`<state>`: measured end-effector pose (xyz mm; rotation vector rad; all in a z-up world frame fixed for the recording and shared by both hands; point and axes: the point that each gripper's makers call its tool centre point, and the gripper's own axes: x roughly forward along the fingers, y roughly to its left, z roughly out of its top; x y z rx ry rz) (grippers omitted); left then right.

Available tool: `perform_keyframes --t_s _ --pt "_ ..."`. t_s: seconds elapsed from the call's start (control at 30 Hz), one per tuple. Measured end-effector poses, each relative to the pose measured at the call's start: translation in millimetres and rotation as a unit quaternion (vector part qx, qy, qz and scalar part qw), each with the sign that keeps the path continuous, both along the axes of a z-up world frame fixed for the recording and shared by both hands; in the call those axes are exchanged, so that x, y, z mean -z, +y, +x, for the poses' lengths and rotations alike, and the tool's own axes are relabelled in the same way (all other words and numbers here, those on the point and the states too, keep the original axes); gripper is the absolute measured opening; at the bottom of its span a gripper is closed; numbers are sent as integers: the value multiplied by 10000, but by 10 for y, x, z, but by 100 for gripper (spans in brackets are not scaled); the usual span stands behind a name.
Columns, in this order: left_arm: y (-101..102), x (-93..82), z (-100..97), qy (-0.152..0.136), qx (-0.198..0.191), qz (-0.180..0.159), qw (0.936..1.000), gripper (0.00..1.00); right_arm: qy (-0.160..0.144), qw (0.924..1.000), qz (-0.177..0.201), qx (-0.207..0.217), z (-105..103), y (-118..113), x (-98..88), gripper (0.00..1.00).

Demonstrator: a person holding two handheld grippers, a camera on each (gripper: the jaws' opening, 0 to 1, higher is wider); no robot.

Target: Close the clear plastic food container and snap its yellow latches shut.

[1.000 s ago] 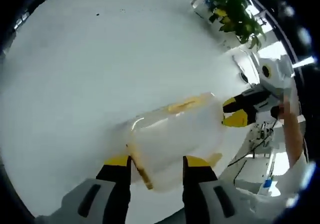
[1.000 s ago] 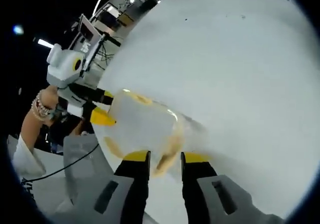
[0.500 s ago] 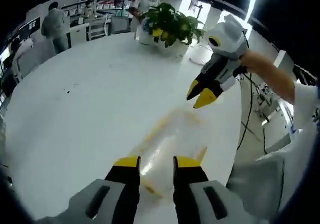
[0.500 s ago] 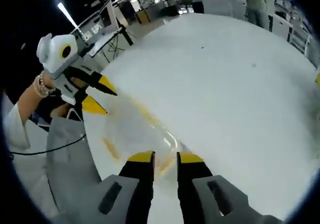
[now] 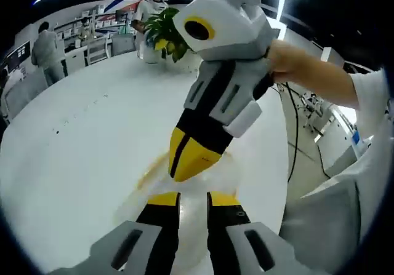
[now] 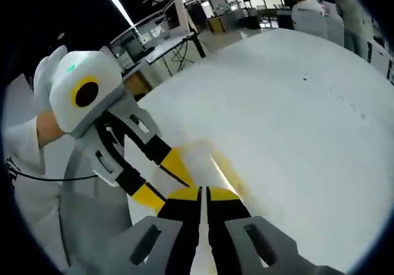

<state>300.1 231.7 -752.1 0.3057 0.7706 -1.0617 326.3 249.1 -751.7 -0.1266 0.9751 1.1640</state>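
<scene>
White round tabletop in an open office; people standing at the far side, potted plant near the far edge; cables and stands off the near edge by the person's sleeve.

Container lies near the near edge of the tabletop, blurred and half hidden under both tools; clear body with yellow streaks at its rim, can't tell whether the lid is seated or which latches are down.

Left gripper: jaws nearly together with a thin gap, tips on or over the container; can't tell if they pinch anything. Right gripper comes in from above, jaws pressed together, tips just above the left one's; in its own view the right gripper has the jaws clenched flat against each other, nothing visibly between them, with the left gripper touching or just beside.

Risks, as I judge them:
- both tools crowd one spot; tips could knock each other and slip off a latch
- container sits close to the near edge; a hard downward push off-centre could skid or tip it over the edge
- clear plastic is slick; closed tips pressing a latch may slide sideways
- blur makes latch position uncertain; easy to press the lid instead

Room: plenty of bare tabletop toward the far edge and to the left; tight on the near side.
</scene>
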Motion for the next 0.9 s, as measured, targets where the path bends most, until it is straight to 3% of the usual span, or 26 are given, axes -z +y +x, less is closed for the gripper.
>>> perform_keyframes --t_s 0.17,0.43,0.53,0.63,0.77,0.9 --pt "-29 21 -7 -545 411 191 9975 15 -41 10000 -19 44 92 -2 23 1" --pt "-109 16 -115 -863 853 253 9923 29 18 9995 134 294 287 26 18 12" --pt "-106 68 -165 -1061 1099 495 9870 35 98 9995 187 251 306 42 47 16" --pt "-113 119 -234 -1409 1548 738 9751 41 362 9990 143 239 297 56 106 30" --pt "-121 179 -301 -1597 1743 917 9673 41 288 9995 -111 42 289 6 191 30" --pt "-111 209 -288 -1683 1768 1032 9642 42 507 9987 -24 95 323 -4 197 30"
